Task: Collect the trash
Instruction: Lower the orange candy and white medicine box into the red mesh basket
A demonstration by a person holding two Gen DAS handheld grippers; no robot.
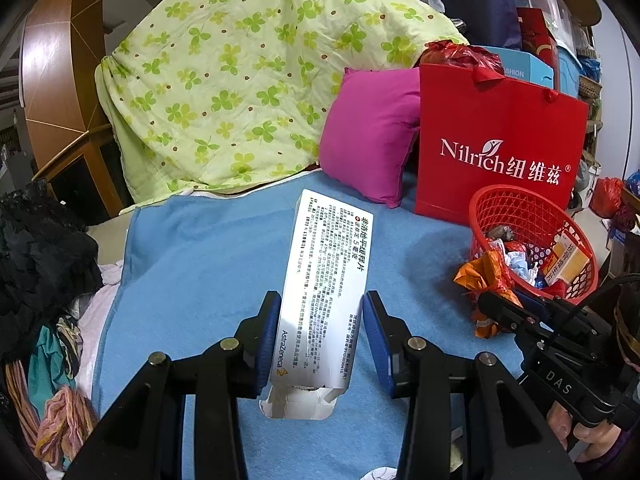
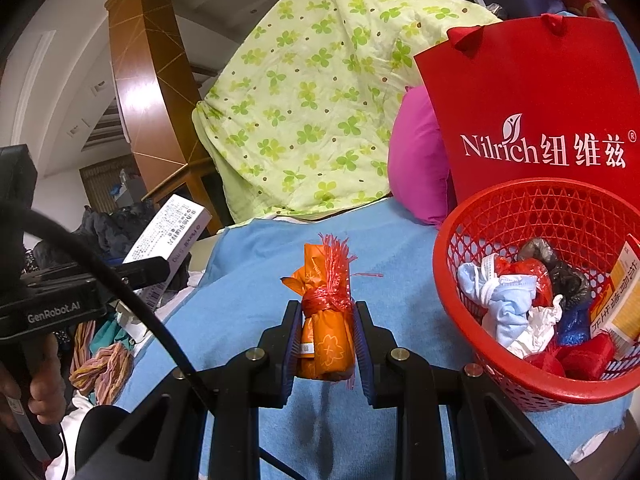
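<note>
My left gripper (image 1: pixel 322 320) is shut on a long white medicine box (image 1: pixel 326 276) printed with black text, held above the blue blanket (image 1: pixel 200 264); the same box (image 2: pixel 168 240) shows at the left of the right wrist view. My right gripper (image 2: pixel 326 328) is shut on an orange wrapper bundle (image 2: pixel 326 312) tied with red string, also seen beside the basket as orange wrapper (image 1: pixel 486 276). A red mesh basket (image 2: pixel 452 248) to the right holds several crumpled scraps and a yellow carton; the basket (image 1: pixel 516 208) appears at the right of the left wrist view.
A red paper bag (image 1: pixel 496 140) stands behind the basket, next to a pink pillow (image 1: pixel 372 136). A green clover quilt (image 1: pixel 248 72) is piled at the back. Loose clothes (image 1: pixel 52 280) lie at the left edge. A hand (image 2: pixel 36 392) grips the left tool's handle.
</note>
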